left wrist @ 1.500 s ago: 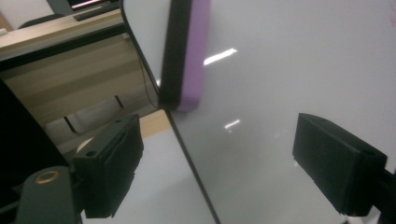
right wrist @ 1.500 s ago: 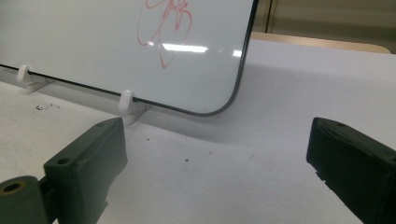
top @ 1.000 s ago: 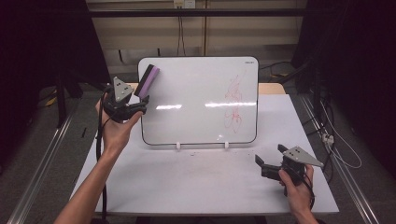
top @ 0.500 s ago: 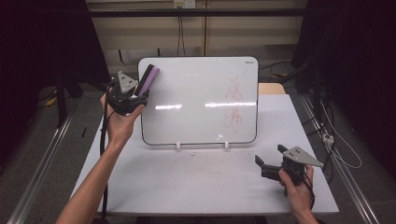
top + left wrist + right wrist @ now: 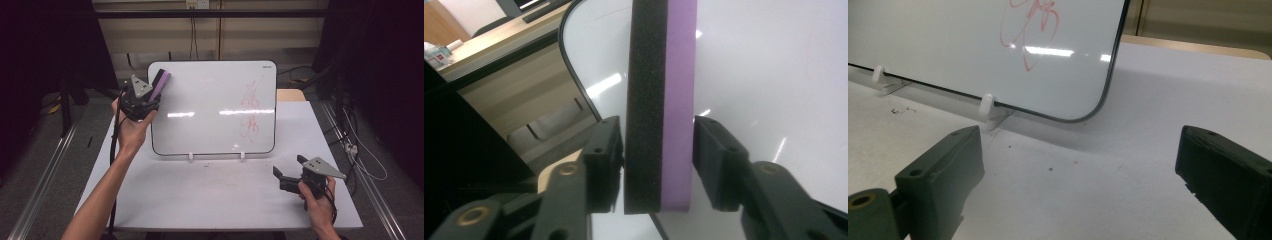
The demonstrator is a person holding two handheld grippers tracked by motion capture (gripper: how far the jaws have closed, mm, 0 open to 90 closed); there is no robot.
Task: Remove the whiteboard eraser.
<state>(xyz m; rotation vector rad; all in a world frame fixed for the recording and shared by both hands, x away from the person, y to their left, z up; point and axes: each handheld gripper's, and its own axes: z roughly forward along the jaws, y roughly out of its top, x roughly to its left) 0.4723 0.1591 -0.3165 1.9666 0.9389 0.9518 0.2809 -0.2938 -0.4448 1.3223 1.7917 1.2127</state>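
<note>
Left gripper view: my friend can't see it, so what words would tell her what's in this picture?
A purple and black eraser stands upright between the left tongs, whose two black jaws have just been closing in on its sides. Behind it is the shiny whiteboard, with its dark rounded edge on the left.

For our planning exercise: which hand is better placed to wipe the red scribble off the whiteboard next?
Left. Its claw has been closing around the purple-and-black foam eraser on the whiteboard; the right claw sits open and empty on the table.

White table (image 5: 200, 200); whiteboard (image 5: 215, 100) propped upright on two small white clips (image 5: 190, 156), red scribbles at right.
</note>
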